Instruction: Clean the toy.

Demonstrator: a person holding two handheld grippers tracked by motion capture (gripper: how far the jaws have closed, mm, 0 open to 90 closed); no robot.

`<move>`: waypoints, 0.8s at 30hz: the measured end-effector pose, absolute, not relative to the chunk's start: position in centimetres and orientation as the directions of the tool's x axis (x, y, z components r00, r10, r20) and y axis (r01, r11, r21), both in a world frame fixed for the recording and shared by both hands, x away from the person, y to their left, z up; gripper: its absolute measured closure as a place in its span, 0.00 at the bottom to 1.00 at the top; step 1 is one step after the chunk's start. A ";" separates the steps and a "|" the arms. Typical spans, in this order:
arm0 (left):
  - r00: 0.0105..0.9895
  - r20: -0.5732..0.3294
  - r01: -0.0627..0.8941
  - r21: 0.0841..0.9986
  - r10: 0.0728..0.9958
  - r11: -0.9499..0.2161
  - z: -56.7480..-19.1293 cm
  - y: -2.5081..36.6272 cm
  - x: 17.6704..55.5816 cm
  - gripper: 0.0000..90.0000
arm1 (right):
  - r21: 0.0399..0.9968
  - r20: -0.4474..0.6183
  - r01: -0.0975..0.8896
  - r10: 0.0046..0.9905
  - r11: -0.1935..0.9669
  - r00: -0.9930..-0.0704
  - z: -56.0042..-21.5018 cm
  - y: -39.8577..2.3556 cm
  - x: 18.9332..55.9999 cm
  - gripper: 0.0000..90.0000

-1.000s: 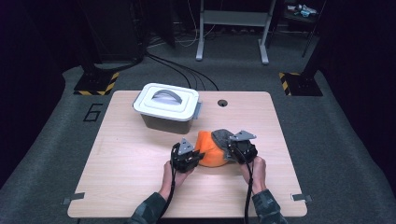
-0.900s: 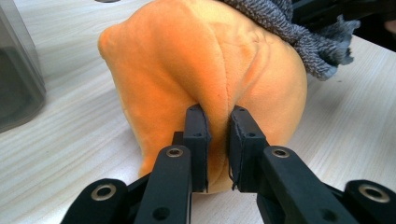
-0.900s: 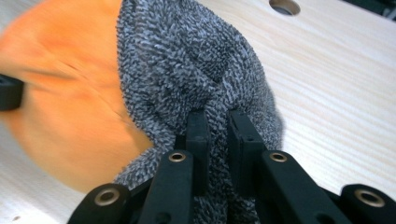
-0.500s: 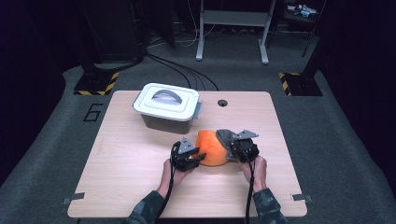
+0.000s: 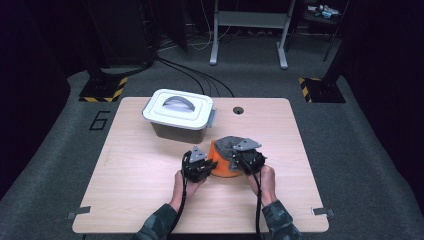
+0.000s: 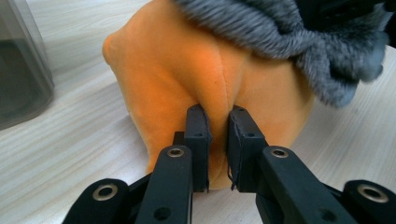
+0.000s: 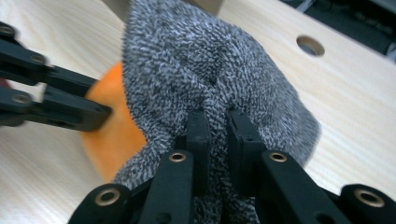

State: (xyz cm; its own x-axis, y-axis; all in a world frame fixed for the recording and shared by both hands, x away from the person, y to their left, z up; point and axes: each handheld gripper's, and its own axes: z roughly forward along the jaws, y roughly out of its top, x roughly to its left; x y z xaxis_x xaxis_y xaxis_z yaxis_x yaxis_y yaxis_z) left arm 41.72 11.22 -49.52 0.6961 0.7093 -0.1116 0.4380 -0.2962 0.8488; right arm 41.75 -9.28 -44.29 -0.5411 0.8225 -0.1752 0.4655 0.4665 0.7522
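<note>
Two tongs nearly closed, left tongs (image 6: 218,135) pinching orange plush (image 6: 187,79), right tongs (image 7: 218,140) pinching grey fleece (image 7: 210,70)

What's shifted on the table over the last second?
Little. Both hands barely moved: the left gripper stays pinched on the orange plush, the right gripper on its grey fuzzy part. The plush looks slightly more bunched between them. The lidded bin has not moved.
</note>
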 end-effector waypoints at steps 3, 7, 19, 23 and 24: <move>0.696 -0.114 0.437 0.851 0.709 -0.292 -49.6 11.1 41.8 0.88 | 0.747 -0.160 0.498 0.846 0.441 -0.509 -44.8 -10.6 42.1 0.89; 0.694 -0.117 0.439 0.850 0.710 -0.290 -49.6 11.0 41.9 0.88 | 0.728 -0.130 0.556 0.878 0.400 -0.461 -46.2 -12.9 42.8 0.89; 0.707 -0.070 0.423 0.840 0.704 -0.341 -48.8 10.7 42.3 0.76 | 0.721 -0.117 0.575 0.885 0.387 -0.450 -46.4 -13.5 43.2 0.89; 0.704 -0.081 0.430 0.839 0.705 -0.333 -48.9 10.8 42.3 0.77 | 0.757 -0.145 0.523 0.881 0.391 -0.450 -44.8 -13.2 42.4 0.89; 0.703 -0.074 0.424 0.842 0.707 -0.333 -48.9 10.7 42.3 0.77 | 0.768 -0.152 0.497 0.868 0.405 -0.473 -44.1 -12.7 41.9 0.89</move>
